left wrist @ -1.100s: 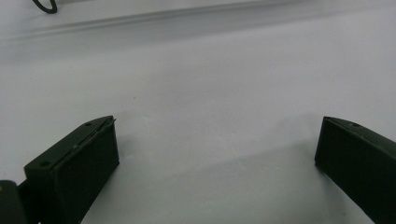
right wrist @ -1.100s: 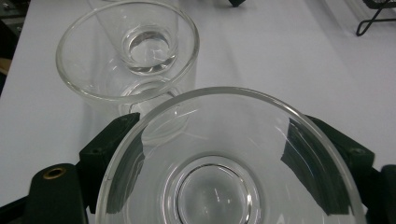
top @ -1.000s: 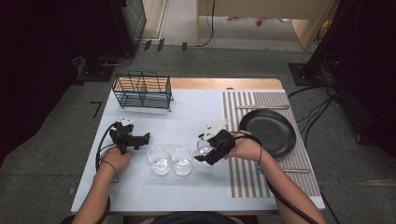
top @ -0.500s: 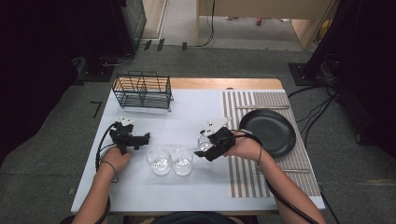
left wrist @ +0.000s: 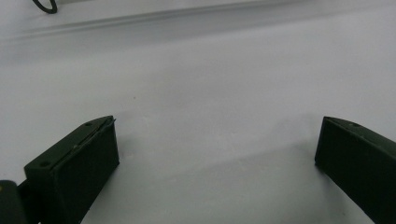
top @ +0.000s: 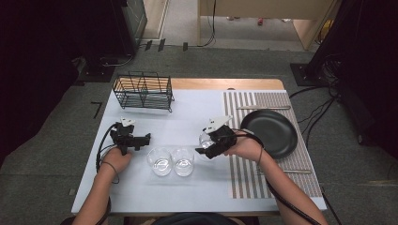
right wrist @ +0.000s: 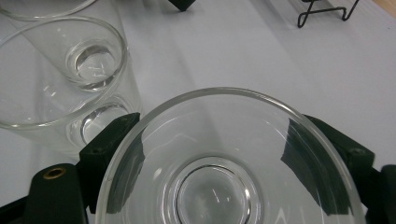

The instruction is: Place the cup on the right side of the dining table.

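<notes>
Held glass (right wrist: 224, 172): 1 pc, clear; clamped between jaws of right gripper (top: 206, 143), one jaw on each side of wall. Sits at centre-right of table (top: 187, 112), just left of striped mat; whether base touches tabletop or is lifted, cannot tell.
Right gripper: clenched on held glass, rim toward its camera.
Loose glasses: 2 pcs, left glass (top: 160, 161) and middle glass (top: 183, 161), upright, side by side, prob. touching; just left of held glass, toward table's near edge. Glass total: 3.
Left gripper (top: 146, 138): jaws spread wide, nothing between them; low over bare tabletop, left of loose glasses, apart from them.
Hands: 2, one per gripper; left hand (top: 117, 158), right hand (top: 246, 146).
Striped mat (top: 244, 173): 1 pc, right side of table.
Black plate (top: 270, 132): 1 pc, on mat, right of right hand.
Cutlery: 2 pcs on mat, one beyond plate (top: 263, 108), one nearer than plate (top: 293, 171); type unclear.
Wire rack (top: 142, 90): 1 pc, black, far-left of table.
</notes>
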Demonstrator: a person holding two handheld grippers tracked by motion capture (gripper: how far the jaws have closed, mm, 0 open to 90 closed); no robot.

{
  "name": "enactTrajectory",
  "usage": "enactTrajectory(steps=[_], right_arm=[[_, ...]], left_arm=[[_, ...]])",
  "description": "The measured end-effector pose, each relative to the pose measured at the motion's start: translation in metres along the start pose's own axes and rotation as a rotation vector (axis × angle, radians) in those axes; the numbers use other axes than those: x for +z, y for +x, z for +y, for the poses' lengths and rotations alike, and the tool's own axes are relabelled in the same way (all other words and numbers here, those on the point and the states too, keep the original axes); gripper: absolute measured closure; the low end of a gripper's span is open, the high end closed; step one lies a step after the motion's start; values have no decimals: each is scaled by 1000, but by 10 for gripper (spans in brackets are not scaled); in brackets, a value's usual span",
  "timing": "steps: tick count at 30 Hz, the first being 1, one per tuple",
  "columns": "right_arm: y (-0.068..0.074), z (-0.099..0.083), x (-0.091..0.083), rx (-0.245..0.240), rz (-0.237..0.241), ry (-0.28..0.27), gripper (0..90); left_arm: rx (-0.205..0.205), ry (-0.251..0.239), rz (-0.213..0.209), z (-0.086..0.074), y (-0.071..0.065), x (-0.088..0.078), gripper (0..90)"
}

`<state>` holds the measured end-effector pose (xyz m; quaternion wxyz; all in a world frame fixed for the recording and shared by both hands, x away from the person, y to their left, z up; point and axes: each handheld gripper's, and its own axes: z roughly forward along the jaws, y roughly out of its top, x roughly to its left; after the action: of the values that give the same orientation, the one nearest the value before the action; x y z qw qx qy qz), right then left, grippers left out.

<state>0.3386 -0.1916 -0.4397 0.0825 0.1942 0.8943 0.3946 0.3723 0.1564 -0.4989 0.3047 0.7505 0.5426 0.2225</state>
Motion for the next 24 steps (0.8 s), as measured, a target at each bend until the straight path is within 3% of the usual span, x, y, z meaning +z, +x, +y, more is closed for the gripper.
enactTrajectory(steps=[24], right_arm=[[-11,3,5,87,-100,-3,194]], left_arm=[[1,-2,1,0,0,0,0]])
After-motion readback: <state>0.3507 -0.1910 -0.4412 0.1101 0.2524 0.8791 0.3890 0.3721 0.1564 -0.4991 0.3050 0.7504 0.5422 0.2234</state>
